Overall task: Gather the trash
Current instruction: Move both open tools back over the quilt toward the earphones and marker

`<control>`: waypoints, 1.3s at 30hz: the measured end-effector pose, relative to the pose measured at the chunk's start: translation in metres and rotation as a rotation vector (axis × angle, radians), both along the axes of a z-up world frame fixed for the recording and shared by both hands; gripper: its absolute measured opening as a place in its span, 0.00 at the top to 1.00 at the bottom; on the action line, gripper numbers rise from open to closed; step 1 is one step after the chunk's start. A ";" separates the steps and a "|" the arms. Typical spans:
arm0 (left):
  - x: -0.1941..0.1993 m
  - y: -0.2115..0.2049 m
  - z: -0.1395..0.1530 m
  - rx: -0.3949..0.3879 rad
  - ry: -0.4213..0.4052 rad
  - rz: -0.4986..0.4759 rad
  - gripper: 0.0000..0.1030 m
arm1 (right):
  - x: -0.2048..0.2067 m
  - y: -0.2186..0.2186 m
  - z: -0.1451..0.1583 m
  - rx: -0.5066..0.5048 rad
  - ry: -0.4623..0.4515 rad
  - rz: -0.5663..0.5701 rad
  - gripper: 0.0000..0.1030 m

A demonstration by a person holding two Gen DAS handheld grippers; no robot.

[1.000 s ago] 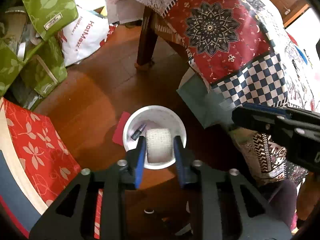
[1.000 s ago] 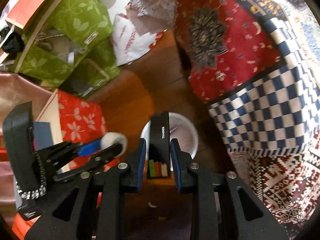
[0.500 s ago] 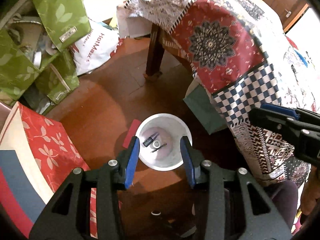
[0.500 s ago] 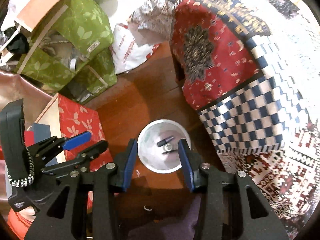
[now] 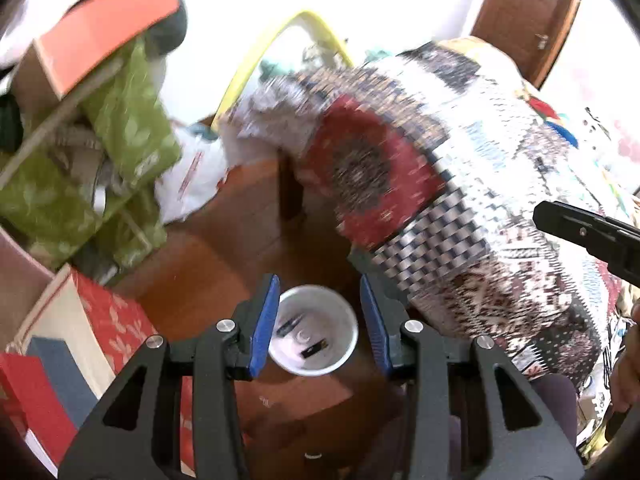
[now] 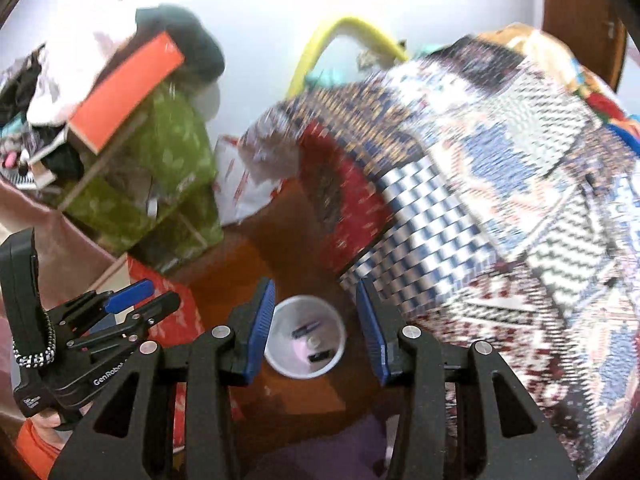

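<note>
A white round bin (image 5: 314, 332) stands on the wooden floor, also in the right wrist view (image 6: 305, 337). Inside lie a small dark tube (image 5: 290, 324), a pale roll (image 5: 304, 336) and a black flat piece (image 5: 314, 349). My left gripper (image 5: 318, 322) is open and empty, high above the bin. My right gripper (image 6: 316, 326) is open and empty, also high above the bin. The left gripper also shows in the right wrist view (image 6: 136, 304), to the bin's left. Part of the right gripper's body (image 5: 588, 236) shows at the right of the left wrist view.
A table under a patchwork cloth (image 5: 460, 168) stands right of the bin, with a wooden leg (image 5: 290, 192). Green leaf-print bags (image 5: 120, 148) and an orange box (image 5: 108, 28) are piled at the left. A red floral box (image 5: 108, 332) stands at lower left. A white plastic bag (image 5: 196, 176) lies behind.
Both grippers opened: the left let go of the pale roll and the right let go of the black piece, which now lie in the bin. Both then rose and tilted up.
</note>
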State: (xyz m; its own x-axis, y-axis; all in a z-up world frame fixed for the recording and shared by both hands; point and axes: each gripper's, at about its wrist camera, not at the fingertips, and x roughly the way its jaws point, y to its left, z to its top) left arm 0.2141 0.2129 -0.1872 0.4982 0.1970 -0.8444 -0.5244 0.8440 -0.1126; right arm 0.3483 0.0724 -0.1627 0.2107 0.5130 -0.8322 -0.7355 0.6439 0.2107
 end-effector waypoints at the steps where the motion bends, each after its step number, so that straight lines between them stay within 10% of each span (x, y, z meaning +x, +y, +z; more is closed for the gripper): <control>1: 0.004 -0.006 0.007 0.008 -0.012 -0.011 0.60 | 0.001 -0.007 0.006 0.009 -0.012 -0.010 0.63; 20: 0.121 -0.151 0.043 0.040 -0.095 -0.287 0.60 | 0.054 -0.170 0.069 0.086 -0.262 -0.250 0.63; 39: 0.256 -0.251 -0.016 -0.023 -0.017 -0.502 0.55 | 0.154 -0.284 0.007 -0.021 -0.195 -0.477 0.55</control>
